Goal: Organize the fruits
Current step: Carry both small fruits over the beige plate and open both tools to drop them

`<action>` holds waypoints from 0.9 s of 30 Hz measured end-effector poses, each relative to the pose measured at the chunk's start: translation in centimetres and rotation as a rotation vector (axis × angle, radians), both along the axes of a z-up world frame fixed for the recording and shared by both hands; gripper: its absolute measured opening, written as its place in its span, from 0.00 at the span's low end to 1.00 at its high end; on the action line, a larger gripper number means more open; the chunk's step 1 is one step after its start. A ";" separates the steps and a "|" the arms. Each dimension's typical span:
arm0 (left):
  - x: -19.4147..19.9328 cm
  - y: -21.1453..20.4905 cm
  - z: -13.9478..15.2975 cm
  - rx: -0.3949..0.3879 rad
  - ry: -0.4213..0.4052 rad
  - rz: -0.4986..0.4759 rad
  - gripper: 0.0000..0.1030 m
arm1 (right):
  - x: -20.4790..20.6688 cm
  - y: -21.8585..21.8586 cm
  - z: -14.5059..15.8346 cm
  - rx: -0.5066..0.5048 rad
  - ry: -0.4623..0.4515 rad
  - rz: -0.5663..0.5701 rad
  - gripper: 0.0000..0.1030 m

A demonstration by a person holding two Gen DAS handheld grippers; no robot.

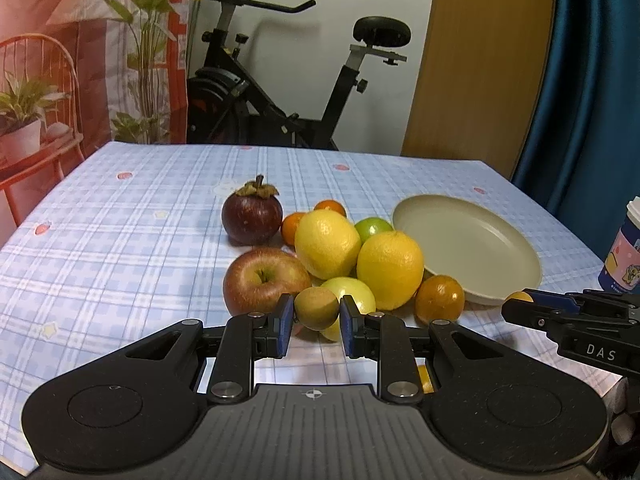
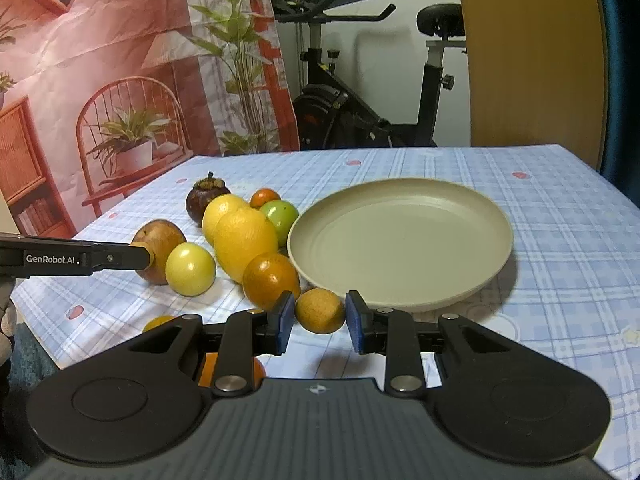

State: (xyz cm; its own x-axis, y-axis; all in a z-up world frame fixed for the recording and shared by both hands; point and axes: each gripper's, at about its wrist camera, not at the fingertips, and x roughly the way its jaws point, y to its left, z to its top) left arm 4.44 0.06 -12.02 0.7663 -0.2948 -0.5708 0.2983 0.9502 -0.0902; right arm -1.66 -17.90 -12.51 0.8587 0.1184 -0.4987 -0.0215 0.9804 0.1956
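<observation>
on the checked blue surface [image 1: 120, 248] we have a heap of fruit just left of a pale plate [image 2: 400, 240], which holds nothing. our left tool [image 1: 317, 312] is closed on a small brownish-green fruit [image 1: 316, 307], its blue pads pressing it from both sides, low in front of the red apple [image 1: 264, 280] and a pale yellow-green fruit [image 1: 354, 290]. our right tool [image 2: 320, 314] grips a small brownish-orange fruit [image 2: 320, 310] the same way, just at the near rim of the plate and beside a dark orange [image 2: 271, 278]. whether either held fruit rests on the cloth or hangs just above it we cannot tell. behind these lie two lemons [image 1: 326, 242] touching each other, a green fruit [image 1: 374, 228] against the plate's left rim, small oranges [image 1: 330, 206] and a dark purple mangosteen [image 1: 252, 216] at the far left of the heap. a printed cup [image 1: 624, 256] stands at the right edge, and an exercise bike [image 1: 280, 92] is behind the surface.
</observation>
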 end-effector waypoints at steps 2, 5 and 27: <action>0.0 0.0 0.3 0.001 -0.014 0.001 0.26 | 0.0 0.0 0.2 -0.003 -0.011 -0.002 0.29; 0.0 -0.2 0.8 0.002 -0.034 -0.002 0.26 | 0.0 -0.1 0.3 -0.007 -0.028 -0.009 0.29; 7.8 -9.0 1.6 0.033 -0.044 -0.190 0.26 | 4.1 -0.5 -0.9 -0.055 -0.085 -0.010 0.29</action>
State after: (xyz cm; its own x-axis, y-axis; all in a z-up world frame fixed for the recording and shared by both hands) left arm 12.19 -8.95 -10.47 0.7233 -0.4178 -0.5498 0.4751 0.8789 -0.0427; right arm 2.48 -18.42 -13.45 0.8992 0.0842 -0.4295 -0.0260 0.9898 0.1398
